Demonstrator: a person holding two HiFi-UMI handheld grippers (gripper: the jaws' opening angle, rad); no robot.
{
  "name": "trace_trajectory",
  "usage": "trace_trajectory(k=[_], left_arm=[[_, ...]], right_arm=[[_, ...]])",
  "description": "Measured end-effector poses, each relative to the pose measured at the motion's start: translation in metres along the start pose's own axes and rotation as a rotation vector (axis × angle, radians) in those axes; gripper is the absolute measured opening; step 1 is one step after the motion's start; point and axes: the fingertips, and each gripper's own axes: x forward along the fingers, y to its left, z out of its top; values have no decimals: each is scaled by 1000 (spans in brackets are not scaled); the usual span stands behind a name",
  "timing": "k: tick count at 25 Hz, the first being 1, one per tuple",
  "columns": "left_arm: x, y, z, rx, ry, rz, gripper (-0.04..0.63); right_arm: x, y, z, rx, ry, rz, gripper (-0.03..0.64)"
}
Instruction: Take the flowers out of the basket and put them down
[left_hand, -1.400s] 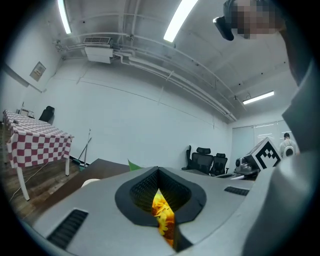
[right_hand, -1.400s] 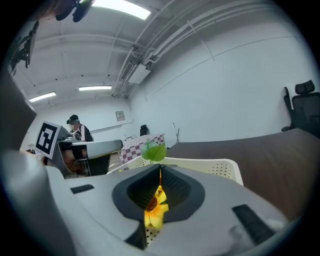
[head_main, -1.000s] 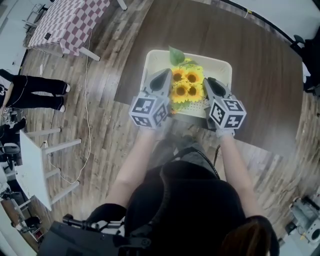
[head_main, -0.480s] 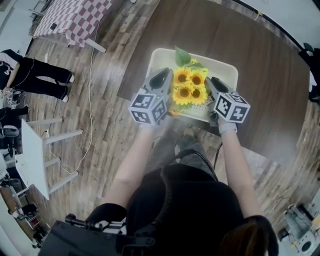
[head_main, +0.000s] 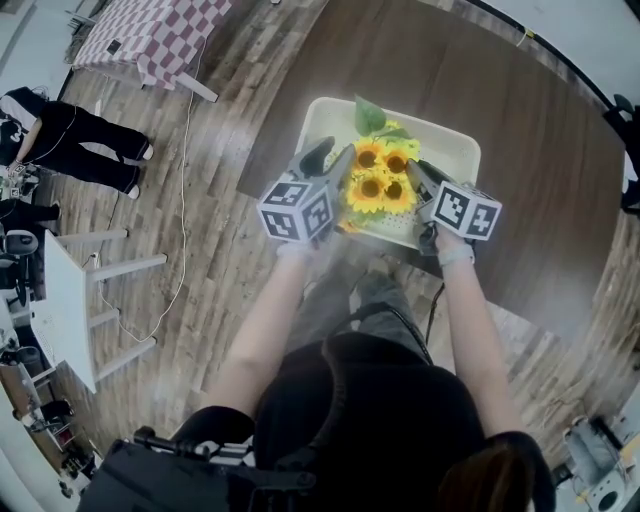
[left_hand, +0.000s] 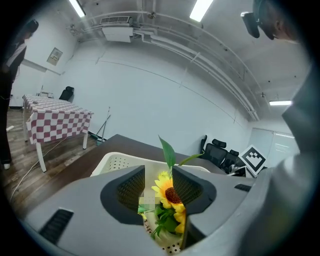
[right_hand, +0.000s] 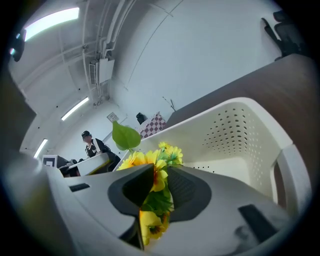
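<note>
1. The yellow sunflower bunch (head_main: 378, 178) is sitting in the white perforated plastic basket (head_main: 322, 108) on the brown tabletop (head_main: 520, 150).
2. The left tongs (head_main: 330, 158), just opening wide, and right tongs (head_main: 420, 172), just narrowing, are framing blooms between them without pinching, likely for lifting.

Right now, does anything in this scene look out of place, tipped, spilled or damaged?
Nothing stands out. The bunch of yellow sunflowers sits inside the white perforated plastic basket, which rests flat on the dark brown wooden table; nothing looks spilled or broken.
</note>
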Motion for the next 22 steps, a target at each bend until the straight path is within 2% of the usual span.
trace_trajectory(k=[4,7,12,17,22], left_arm=[[5,6,-10,-65,37,-1,178],[11,5,-14,-68,75,-11,184],[22,8,-26,-94,159,-30,184],[28,9,-32,-165,213,-81,186],[31,5,-35,-187,241,-122,167]], right_arm=[[2,3,-2,2,5,11,66],[2,6,-1,-1,7,16,35],[2,6,-1,-3,7,8,23],[1,6,0,2,12,12,21],[2,6,-2,1,16,9,21]])
